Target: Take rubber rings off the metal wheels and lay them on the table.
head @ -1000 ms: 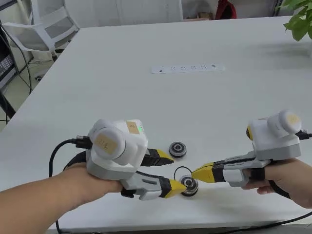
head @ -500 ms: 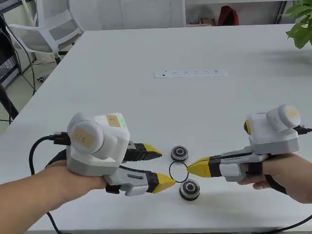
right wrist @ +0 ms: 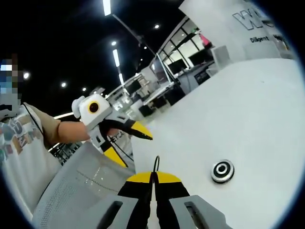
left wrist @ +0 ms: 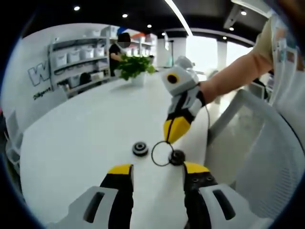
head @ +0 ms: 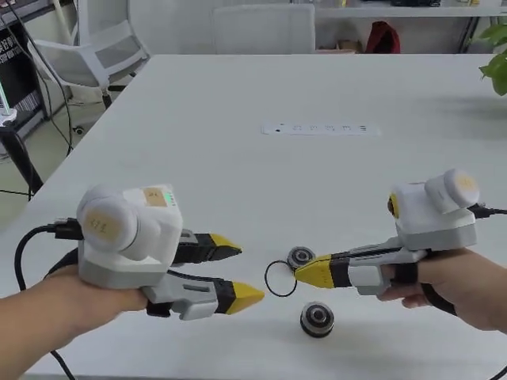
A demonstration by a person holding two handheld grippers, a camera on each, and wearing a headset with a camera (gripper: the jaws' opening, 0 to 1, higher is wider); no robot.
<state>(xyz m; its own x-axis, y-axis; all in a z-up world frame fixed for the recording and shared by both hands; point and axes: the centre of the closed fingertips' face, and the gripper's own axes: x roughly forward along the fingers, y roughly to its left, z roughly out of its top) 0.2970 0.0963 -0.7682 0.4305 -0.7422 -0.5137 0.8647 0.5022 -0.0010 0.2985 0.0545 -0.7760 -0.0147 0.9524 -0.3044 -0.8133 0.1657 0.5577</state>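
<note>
Two yellow-tipped grippers face each other over the smooth white table [head: 238, 119]. Over on the left, the left gripper [head: 249, 273] hangs with its tapered jaws spread wide, nothing between them. Moving across: the rubber ring [head: 266, 280], a thin black hoop, hangs between the two tips, and the right gripper [head: 299, 274] has its jaws pressed flat together on the ring's edge. The far metal wheel [head: 302, 255], round and dark-rimmed, sits just behind that tip. The near metal wheel [head: 317, 319] lies flat by the table's front edge, silvery hub up.
</note>
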